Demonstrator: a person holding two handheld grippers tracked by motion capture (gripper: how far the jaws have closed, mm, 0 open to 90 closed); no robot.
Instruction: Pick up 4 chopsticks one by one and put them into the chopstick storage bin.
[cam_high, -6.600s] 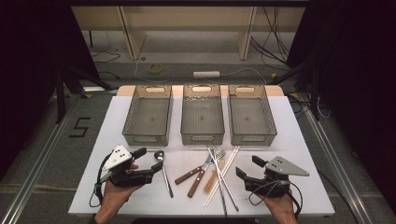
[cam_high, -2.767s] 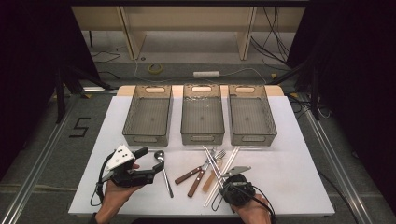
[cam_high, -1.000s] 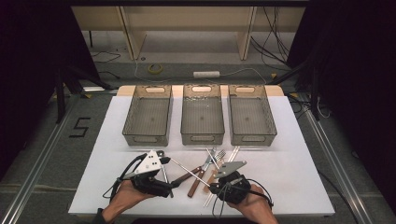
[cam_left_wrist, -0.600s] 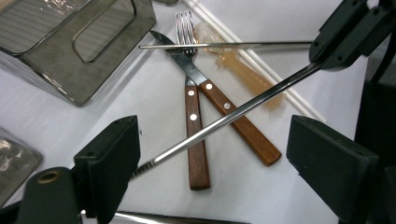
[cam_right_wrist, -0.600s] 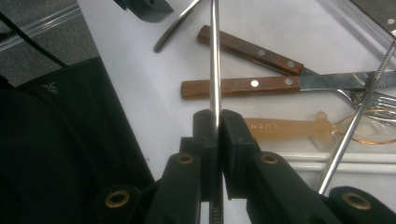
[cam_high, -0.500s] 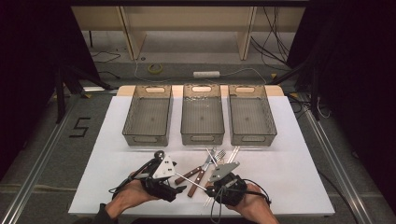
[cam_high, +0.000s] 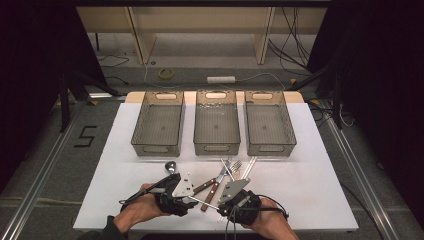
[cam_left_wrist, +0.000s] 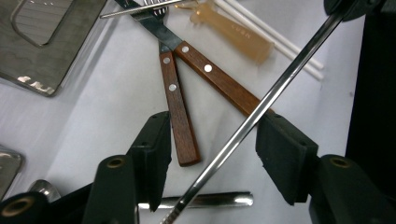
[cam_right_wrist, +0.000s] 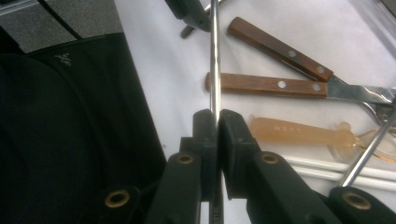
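High view, room: dark curtains at both sides, grey floor with cables, a tape roll (cam_high: 166, 73), pale wooden legs at the back
High view, surface: white table (cam_high: 320, 180) carrying three grey bins (cam_high: 216, 129) in a row at the far side
High view, cutlery: wooden-handled pieces (cam_high: 210, 186) near the front edge, between the hands
High view, steel rod (cam_high: 204, 201): thin, spanning from left gripper (cam_high: 176, 196) to right gripper (cam_high: 235, 204), long axis roughly across the table
Left gripper view, rod (cam_left_wrist: 261, 109): runs diagonally, lower left to upper right, between the pads (cam_left_wrist: 280, 156); jaws half wide, just closing in, left pad apart from it
Left gripper view, below: two wooden handles (cam_left_wrist: 180, 112) crossed on the white top, an amber plastic handle (cam_left_wrist: 233, 30) beyond
Right gripper view, rod (cam_right_wrist: 215, 56): long axis straight away from the camera
Right gripper view, jaws: clamped tight on the rod's near end
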